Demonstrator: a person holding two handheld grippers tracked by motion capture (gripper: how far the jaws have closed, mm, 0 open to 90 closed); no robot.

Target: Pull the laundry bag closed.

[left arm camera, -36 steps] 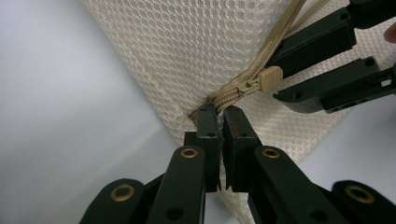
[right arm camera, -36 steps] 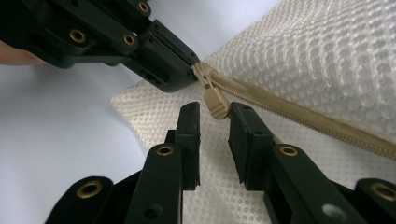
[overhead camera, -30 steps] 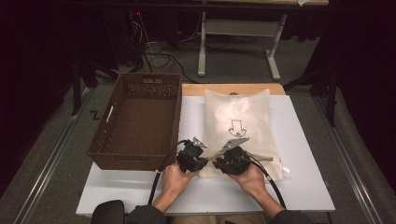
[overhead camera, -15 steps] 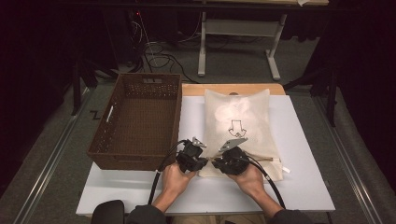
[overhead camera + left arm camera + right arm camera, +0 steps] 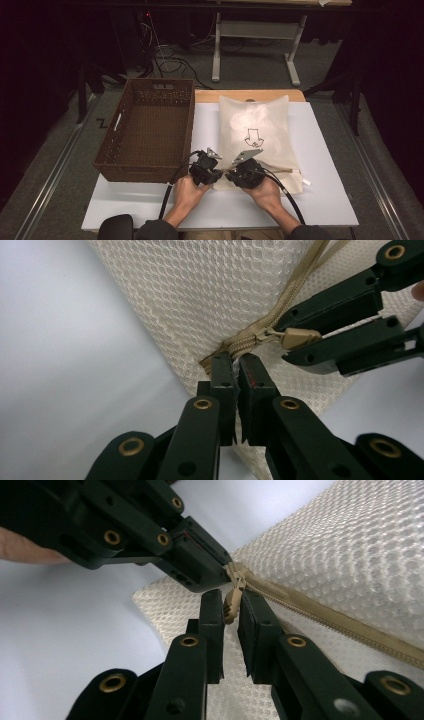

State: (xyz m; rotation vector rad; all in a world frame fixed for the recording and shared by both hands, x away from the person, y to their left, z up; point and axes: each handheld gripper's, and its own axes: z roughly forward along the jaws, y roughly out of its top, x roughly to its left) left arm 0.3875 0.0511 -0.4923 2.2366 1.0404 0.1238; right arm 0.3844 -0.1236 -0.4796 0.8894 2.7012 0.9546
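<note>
1. Hands unmoved since earlier; right tool (image 5: 231, 611) jaws have been closing about the zipper pull (image 5: 231, 607).
2. Left tool (image 5: 236, 371) pinches the mesh bag (image 5: 257, 130) corner (near surface edge).
3. Zipper runs rightward along the bag's near edge, away from the left tool.

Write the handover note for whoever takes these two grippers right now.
Left gripper: shut on the mesh bag at the corner where its zipper ends.
Right gripper: jaws have just been closing around the zipper pull; a small gap shows, so grip not confirmed.
The bag lies flat on the white table, wicker basket to its left.
Done: corner pinned, pull lined up.
Left: probably clamp the pull and draw it along the zipper.
</note>
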